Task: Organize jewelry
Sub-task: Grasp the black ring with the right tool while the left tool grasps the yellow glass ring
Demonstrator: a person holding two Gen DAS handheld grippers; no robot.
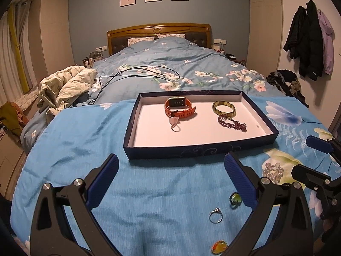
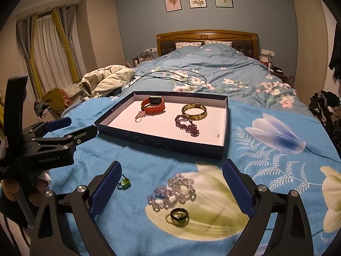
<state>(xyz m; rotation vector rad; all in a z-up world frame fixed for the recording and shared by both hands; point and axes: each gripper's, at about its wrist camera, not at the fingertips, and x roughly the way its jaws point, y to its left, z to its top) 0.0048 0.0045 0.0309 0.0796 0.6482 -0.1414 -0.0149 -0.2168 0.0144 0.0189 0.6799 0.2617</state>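
Note:
A dark blue tray [image 1: 213, 150] [image 2: 149, 141] lies on the blue floral bedspread. It holds an orange watch [image 1: 180, 107] [image 2: 153, 105], a green-gold bangle [image 1: 223, 107] [image 2: 194, 111], a purple beaded bracelet [image 1: 233, 123] [image 2: 187, 125] and a pink ring [image 1: 175, 124] [image 2: 139, 115]. On the spread lie a silver ring [image 1: 215, 215], a green ring [image 1: 235, 199] [image 2: 124, 184], an orange piece [image 1: 219, 246], a clear bead bracelet [image 2: 172, 192] [image 1: 272, 171] and a black and gold ring [image 2: 178, 216]. My left gripper [image 1: 171, 170] [image 2: 74, 128] is open and empty before the tray. My right gripper [image 2: 171, 176] [image 1: 307, 156] is open above the bead bracelet.
A black cable [image 1: 138, 74] loops across the floral duvet behind the tray. A crumpled cream quilt [image 1: 64, 87] sits at the bed's left edge. Clothes [image 1: 285, 83] pile up at the right edge. Coats [image 1: 309, 40] hang on the right wall.

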